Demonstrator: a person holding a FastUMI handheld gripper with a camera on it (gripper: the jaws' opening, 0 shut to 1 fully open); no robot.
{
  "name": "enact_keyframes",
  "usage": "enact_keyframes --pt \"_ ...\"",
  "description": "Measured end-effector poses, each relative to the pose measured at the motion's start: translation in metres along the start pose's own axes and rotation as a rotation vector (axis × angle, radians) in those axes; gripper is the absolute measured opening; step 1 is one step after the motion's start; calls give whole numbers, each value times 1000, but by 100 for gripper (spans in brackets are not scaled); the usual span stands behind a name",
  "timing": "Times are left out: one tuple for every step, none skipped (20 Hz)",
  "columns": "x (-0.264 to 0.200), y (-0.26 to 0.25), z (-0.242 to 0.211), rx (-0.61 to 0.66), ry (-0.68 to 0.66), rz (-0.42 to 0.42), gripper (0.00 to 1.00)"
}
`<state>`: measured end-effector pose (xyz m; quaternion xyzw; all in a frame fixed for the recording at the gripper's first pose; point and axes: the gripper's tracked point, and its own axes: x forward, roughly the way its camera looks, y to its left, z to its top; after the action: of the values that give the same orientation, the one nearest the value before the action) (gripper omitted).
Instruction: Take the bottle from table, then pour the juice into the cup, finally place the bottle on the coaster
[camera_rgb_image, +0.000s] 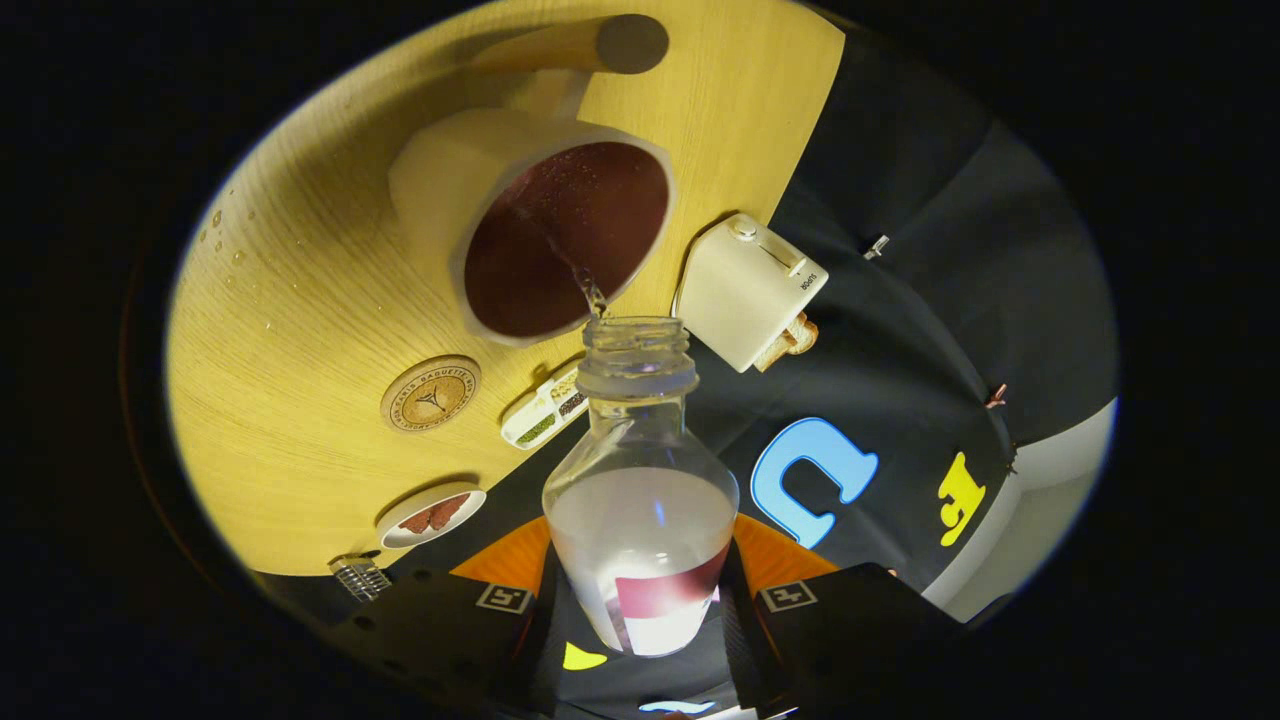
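My gripper (640, 605) is shut on a clear glass bottle (640, 480), held between both fingers and tipped so its open neck points ahead. A small amount of dark red juice lies in the bottle's base by the fingers. A thin stream (590, 290) runs from the bottle mouth into the white cup (530, 225) just beyond it. The cup stands on the wooden table (300, 300) and holds dark red juice nearly to its rim. A round cork coaster (431, 393) lies on the table beside the cup, left of the bottle neck.
A white toaster (748, 290) with bread in it sits beyond the bottle, right of the cup. A small white spice tray (545, 410) lies by the coaster, a small dish (432, 515) nearer the fingers. A wooden cylinder (590, 45) lies past the cup. Droplets dot the table.
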<state>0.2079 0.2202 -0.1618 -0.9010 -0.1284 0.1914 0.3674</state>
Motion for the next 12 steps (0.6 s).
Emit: enact_keyframes --pt "-1 -2 1 -11 -7 -3 67" --pt "-2 -4 2 -19 -11 -8 67" --pt "-2 -6 2 -22 -14 -11 67" --pt "-2 -8 3 -24 -13 -13 67" --pt "-2 -9 2 -26 -11 -13 67" --pt "-2 -10 2 -29 -8 -12 67" --pt "-3 -12 1 -33 -5 -12 67" --pt "-3 -13 1 -35 -5 -13 67" --pt "-5 -14 1 -39 -7 -14 67" --pt "-4 -15 1 -45 -9 -16 67" --pt "-5 -15 0 -51 -9 -18 67" --pt "-5 -16 -1 -54 -8 -17 67"
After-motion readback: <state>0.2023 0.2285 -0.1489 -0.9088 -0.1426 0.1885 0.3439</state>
